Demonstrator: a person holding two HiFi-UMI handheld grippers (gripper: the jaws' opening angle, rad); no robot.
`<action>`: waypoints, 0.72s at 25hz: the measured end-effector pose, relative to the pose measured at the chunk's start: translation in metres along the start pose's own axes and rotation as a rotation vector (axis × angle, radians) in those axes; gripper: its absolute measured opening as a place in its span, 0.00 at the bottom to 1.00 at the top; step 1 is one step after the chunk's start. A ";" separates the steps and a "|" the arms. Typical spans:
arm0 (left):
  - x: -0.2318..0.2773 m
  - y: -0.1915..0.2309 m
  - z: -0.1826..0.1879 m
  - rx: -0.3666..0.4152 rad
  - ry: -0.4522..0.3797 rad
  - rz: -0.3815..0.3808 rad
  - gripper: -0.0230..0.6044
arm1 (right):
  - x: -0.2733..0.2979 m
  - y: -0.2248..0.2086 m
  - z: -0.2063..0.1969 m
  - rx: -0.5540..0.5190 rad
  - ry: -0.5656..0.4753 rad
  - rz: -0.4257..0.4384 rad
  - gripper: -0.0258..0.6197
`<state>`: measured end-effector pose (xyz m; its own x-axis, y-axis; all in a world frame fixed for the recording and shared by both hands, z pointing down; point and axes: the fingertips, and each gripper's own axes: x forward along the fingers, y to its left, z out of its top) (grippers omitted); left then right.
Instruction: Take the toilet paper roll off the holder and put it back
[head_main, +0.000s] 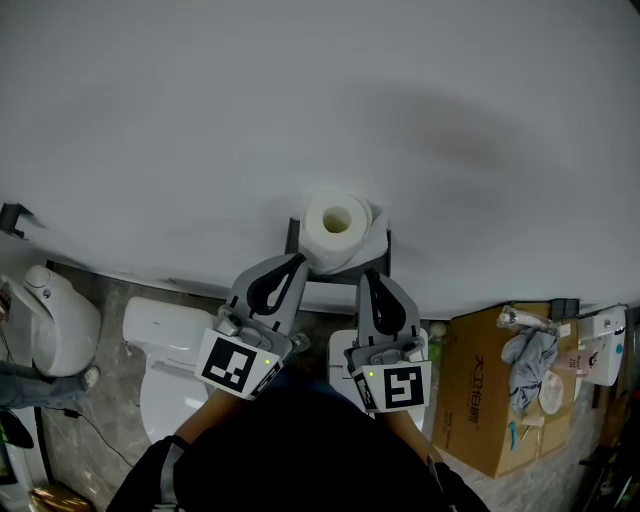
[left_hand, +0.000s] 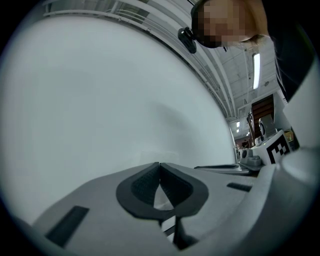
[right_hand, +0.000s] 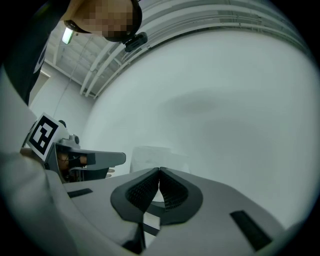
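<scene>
Fingers (left_hand: 142, 187) together, left gripper (head_main: 297, 263), right gripper (head_main: 368, 277) level

A plain white wall (head_main: 320, 100) fills most of the head view and meets a grey marbled stone floor (head_main: 110, 295) below. On that floor stand a white ceramic toilet (head_main: 165, 345) and, well to its right, an open brown cardboard box (head_main: 480, 400) (a crumpled grey cloth (head_main: 530, 355) lies on top). A long ceiling strip light (left_hand: 256, 70) glows overhead
</scene>
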<state>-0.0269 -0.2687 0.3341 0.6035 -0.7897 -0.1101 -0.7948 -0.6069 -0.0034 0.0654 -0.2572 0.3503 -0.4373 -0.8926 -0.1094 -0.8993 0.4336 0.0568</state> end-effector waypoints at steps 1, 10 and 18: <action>0.001 0.001 0.000 0.001 0.003 -0.004 0.05 | 0.002 -0.002 0.003 0.001 -0.017 -0.011 0.08; 0.012 0.006 -0.003 0.011 0.020 -0.058 0.06 | 0.008 -0.018 0.009 -0.019 -0.041 -0.076 0.08; 0.015 -0.002 -0.005 -0.002 0.075 -0.131 0.51 | 0.007 -0.018 0.006 -0.034 -0.003 -0.087 0.08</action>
<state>-0.0161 -0.2800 0.3369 0.7052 -0.7082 -0.0345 -0.7088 -0.7053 -0.0110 0.0784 -0.2705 0.3428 -0.3579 -0.9262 -0.1183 -0.9332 0.3504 0.0803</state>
